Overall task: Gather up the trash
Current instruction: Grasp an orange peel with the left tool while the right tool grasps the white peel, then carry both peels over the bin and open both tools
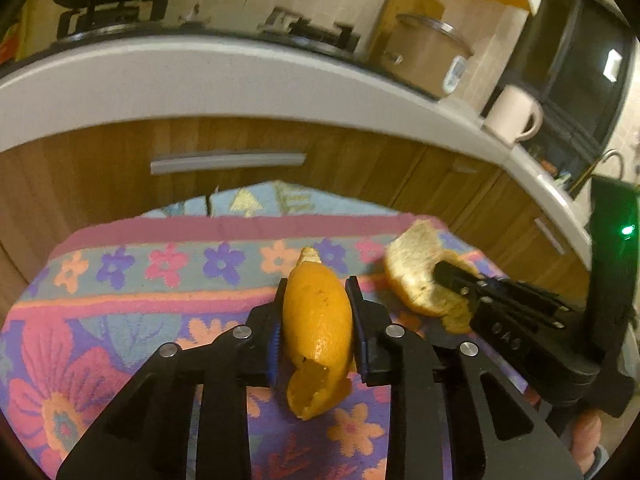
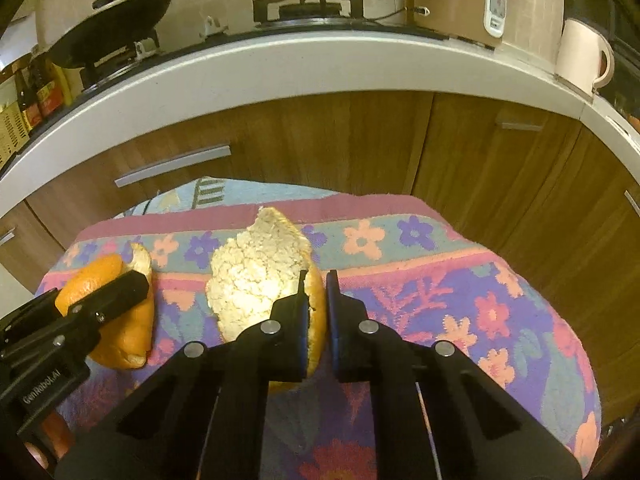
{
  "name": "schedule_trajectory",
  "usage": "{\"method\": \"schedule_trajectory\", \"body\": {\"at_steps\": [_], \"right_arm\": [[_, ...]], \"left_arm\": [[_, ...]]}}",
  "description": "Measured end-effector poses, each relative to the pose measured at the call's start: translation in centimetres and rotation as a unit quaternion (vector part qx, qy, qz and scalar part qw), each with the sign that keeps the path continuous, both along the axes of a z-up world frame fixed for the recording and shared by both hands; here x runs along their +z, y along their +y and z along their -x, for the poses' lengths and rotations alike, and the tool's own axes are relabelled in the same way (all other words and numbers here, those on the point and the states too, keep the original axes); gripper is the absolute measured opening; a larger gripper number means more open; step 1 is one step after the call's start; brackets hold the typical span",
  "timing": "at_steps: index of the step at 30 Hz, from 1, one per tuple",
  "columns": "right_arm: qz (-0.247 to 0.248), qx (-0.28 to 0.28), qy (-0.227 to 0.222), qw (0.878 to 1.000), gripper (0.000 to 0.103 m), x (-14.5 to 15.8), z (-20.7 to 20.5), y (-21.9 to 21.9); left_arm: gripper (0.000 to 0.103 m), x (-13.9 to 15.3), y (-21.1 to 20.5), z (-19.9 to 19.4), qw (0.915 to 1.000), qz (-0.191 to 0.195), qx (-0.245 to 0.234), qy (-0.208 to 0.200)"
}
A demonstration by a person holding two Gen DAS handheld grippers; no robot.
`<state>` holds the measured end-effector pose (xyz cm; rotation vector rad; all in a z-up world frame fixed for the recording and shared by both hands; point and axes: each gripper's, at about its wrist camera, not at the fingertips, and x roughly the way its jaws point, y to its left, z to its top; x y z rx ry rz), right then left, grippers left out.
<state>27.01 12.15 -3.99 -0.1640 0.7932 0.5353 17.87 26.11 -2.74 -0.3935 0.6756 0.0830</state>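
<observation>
Two claws: both clamped at once, one piece of orange peel each.
Left claw (image 1: pixel 316 316): pads squeeze the curled peel (image 1: pixel 318 320) side to side, orange skin up, so the stiff curve takes the pinch without tearing (my guess).
Right claw (image 2: pixel 316 316): nearly closed on the thin rim of the wide peel (image 2: pixel 256 276), white pith up; the edge is the only part slim enough to nip.
Where the peels sit: both low over the flowered cloth (image 2: pixel 460 292), side by side and near each other; whether they touch it, I cannot tell.
Beyond: wooden cupboards (image 2: pixel 320 140) under the counter (image 2: pixel 320 60).
Bin: none in view.
</observation>
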Motion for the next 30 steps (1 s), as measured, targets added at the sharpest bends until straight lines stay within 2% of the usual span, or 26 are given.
{"method": "schedule_trajectory", "body": {"at_steps": [8, 17, 30], "right_arm": [[-0.027, 0.011, -0.016, 0.999, 0.005, 1.0, 1.1, -1.1], [-0.054, 0.01, -0.018, 0.998, 0.005, 2.4, 2.7, -3.0], [-0.06, -0.018, -0.025, 0.998, 0.005, 4.2, 6.9, -10.1]], "left_arm": [[0.023, 1.4, -0.5, 1.3, 0.9984, -0.007, -0.011, -0.055], [0.022, 3.1, -2.4, 2.9, 0.9928, -0.053, -0.02, -0.105], [0.022, 5.6, -7.5, 5.5, 0.9874, -0.078, -0.062, -0.123]]}}
